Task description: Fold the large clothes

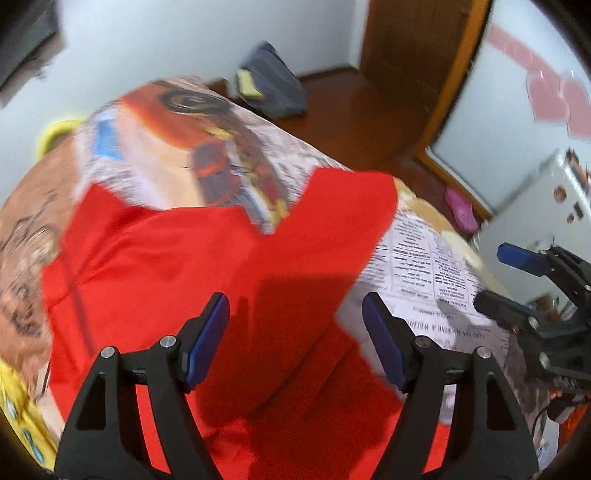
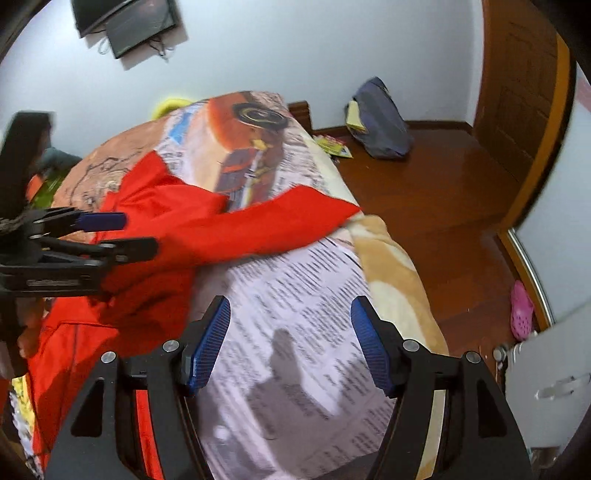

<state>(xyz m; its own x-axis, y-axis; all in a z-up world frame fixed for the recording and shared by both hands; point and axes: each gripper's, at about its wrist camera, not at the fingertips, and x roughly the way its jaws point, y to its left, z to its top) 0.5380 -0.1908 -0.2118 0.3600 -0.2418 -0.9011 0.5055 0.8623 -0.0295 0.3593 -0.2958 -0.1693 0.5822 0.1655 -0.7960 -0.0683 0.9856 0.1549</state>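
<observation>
A large red garment point(image 1: 207, 258) lies spread on a bed with a printed newspaper-and-car cover point(image 1: 424, 251). My left gripper point(image 1: 295, 306) hangs open just above the red cloth, with nothing between its blue pads. My right gripper point(image 1: 491, 277) shows at the right edge of the left wrist view, also open. In the right wrist view my right gripper point(image 2: 290, 306) is open over the bare cover point(image 2: 295, 314), to the right of the red garment point(image 2: 177, 229), whose sleeve point(image 2: 303, 210) stretches towards the bed's edge. My left gripper point(image 2: 140, 232) is over the garment at the left.
A brown wooden floor point(image 2: 424, 184) lies beyond the bed's right edge, with a dark blue bag point(image 2: 380, 122) by the wall and a pink shoe point(image 2: 521, 310). A white cabinet point(image 2: 546, 387) stands at the lower right, a wooden door point(image 2: 517, 74) behind, and a screen point(image 2: 125, 22) hangs on the wall.
</observation>
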